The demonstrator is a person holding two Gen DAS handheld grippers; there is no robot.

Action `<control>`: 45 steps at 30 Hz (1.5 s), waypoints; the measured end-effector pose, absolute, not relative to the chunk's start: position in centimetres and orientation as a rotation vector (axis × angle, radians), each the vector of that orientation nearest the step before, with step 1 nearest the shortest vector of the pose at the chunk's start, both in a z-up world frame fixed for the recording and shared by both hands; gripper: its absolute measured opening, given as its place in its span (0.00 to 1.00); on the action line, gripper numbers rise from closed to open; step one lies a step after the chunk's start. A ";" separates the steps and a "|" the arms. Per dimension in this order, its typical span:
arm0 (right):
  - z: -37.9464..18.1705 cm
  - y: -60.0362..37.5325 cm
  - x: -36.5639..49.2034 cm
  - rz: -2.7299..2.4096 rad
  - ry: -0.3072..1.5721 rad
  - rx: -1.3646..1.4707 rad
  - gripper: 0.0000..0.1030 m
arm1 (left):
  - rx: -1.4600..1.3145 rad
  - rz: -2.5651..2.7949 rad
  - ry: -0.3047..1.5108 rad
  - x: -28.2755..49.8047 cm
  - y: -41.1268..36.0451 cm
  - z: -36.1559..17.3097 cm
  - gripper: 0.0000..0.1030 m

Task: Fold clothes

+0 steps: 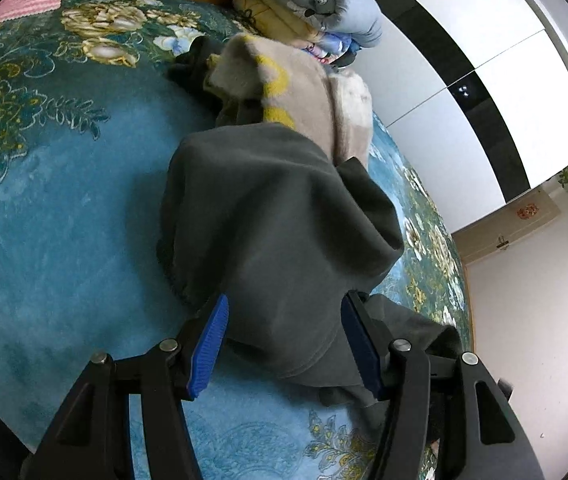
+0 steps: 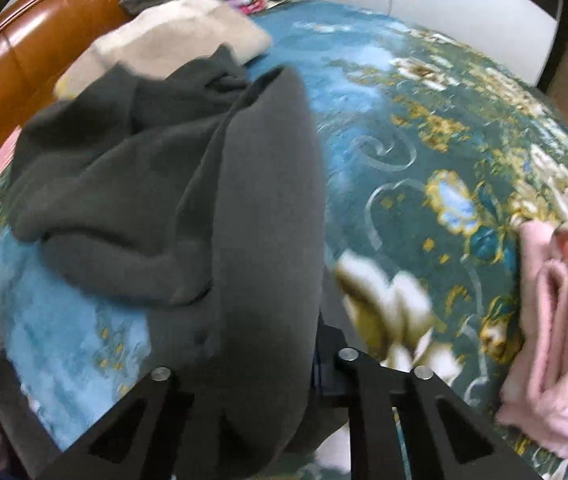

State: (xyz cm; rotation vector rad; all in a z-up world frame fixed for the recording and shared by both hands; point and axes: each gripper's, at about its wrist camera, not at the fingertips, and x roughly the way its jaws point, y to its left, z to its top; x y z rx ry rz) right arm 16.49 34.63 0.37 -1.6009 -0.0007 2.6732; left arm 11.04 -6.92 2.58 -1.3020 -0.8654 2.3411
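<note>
A dark grey fleece garment [image 1: 268,216] lies bunched on the blue floral bedspread [image 1: 64,208]. In the left wrist view my left gripper [image 1: 286,300] is open. Its blue pads [image 1: 208,348] stand wide apart on either side of the garment's near fold, and neither pad pinches it. In the right wrist view the same garment [image 2: 188,184] is raised and drapes over my right gripper [image 2: 256,332], hiding both fingertips. The linkage arms sit close together, so the right gripper looks shut on the cloth.
A beige sweater with yellow marks [image 1: 284,80] lies just behind the grey garment. Folded jackets and bedding [image 1: 304,4] are stacked by the wooden headboard [image 2: 24,48]. A folded pink towel [image 2: 556,340] lies at the right. White wardrobe doors [image 1: 484,92] stand beside the bed.
</note>
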 end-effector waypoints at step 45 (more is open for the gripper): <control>8.8 25.2 8.4 3.152 -0.075 -1.372 0.79 | -1.346 2.453 -1.008 6.1 -13.4 -2.7 0.63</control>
